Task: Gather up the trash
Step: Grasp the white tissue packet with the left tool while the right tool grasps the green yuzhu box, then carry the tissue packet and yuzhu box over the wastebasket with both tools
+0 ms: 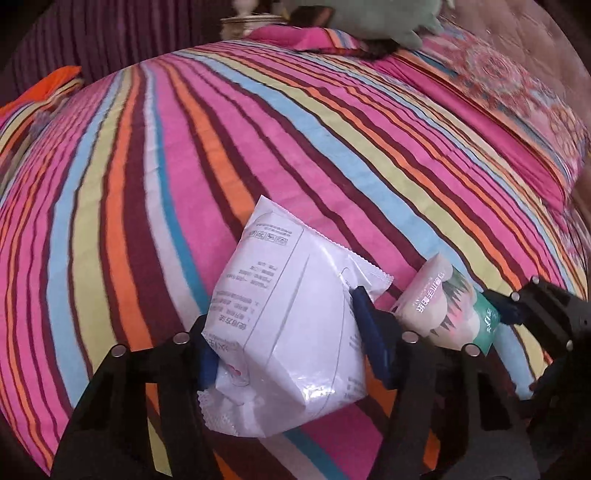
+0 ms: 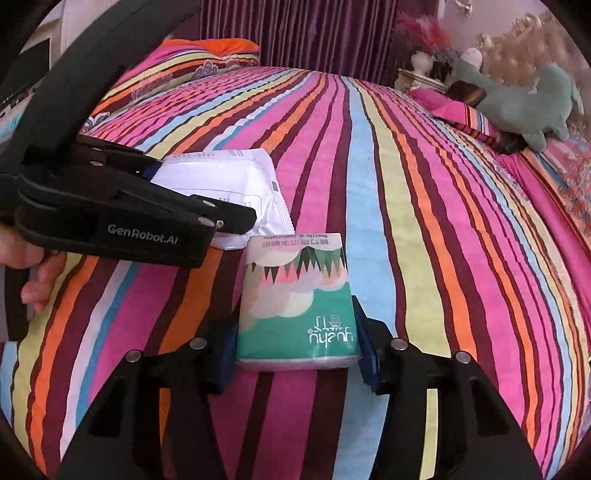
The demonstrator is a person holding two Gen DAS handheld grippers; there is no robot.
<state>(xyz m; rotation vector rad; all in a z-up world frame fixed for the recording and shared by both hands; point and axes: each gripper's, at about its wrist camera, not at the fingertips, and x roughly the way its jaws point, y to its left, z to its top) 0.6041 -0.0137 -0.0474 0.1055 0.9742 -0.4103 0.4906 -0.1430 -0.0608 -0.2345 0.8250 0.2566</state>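
A white plastic wet-wipe pack (image 1: 284, 325), printed with small text on its back and crimped along both end seams, sits between the blue pads of the left gripper (image 1: 284, 332). The pads press its two sides and the film puckers where they bite, so the left gripper is clamped on it. The pack tilts, its far end resting on the striped bedspread (image 1: 258, 129). In the right wrist view the same pack shows as a white shape under the black body of the left gripper, which bears the lettering GenRobot.AI, with the fingers of a person's hand (image 2: 37, 273) curled at that gripper's rear.

Just beside the wet-wipe pack, on its right, lies a small pocket tissue pack (image 2: 295, 299), green at the near end with a jagged pink, white and dark pattern further up. The right gripper (image 2: 295, 347) has its blue pads against both long sides of this tissue pack, closed narrowly on it. The pack lies flat on the bedspread, its near end between the fingers. The two packs are close together, their corners nearly touching.

The bedspread runs in pink, maroon, orange, pale yellow and blue stripes. A green plush toy (image 2: 532, 99) rests on a pink pillow (image 2: 458, 110) near the padded headboard (image 2: 524, 37). An orange-edged pillow (image 2: 210, 51) lies at the far side, before a purple curtain (image 2: 295, 33).
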